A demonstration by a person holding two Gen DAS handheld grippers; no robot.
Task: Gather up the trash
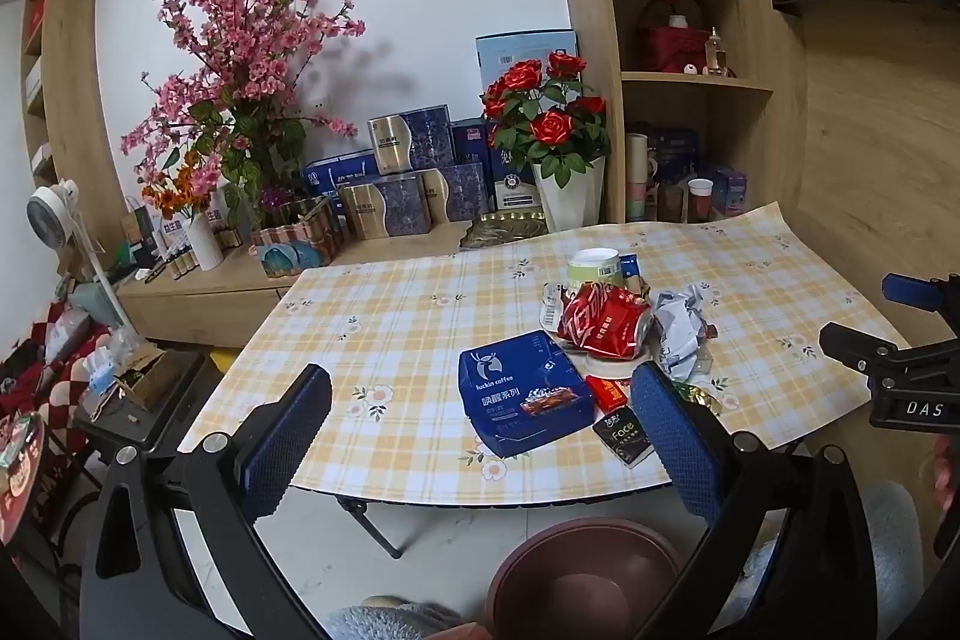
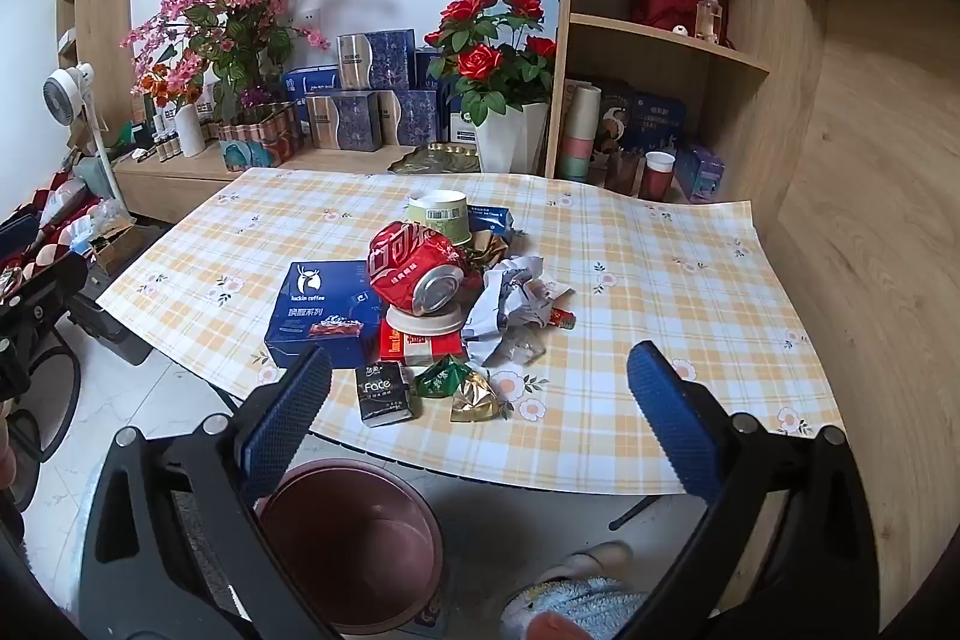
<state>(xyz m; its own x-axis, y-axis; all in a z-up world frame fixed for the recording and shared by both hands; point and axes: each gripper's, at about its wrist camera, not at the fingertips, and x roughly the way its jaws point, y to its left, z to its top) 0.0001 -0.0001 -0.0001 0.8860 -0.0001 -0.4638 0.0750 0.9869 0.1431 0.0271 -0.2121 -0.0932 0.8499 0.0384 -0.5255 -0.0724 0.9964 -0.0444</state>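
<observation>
While both the left gripper [image 1: 480, 442] and right gripper [image 2: 480, 412] hover wide open and empty, the crushed can [image 2: 414, 274] balanced on clutter could roll off the table [image 2: 630, 436], missing the bin [image 2: 354, 544].

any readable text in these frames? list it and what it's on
"luckin coffee": blue box on the table.
"Face": small black packet.
"DAS": the other tongs' black body.
Red can: white script, unreadable.
Paper cup label, red packet, shelf boxes: too small or blurred.
</observation>
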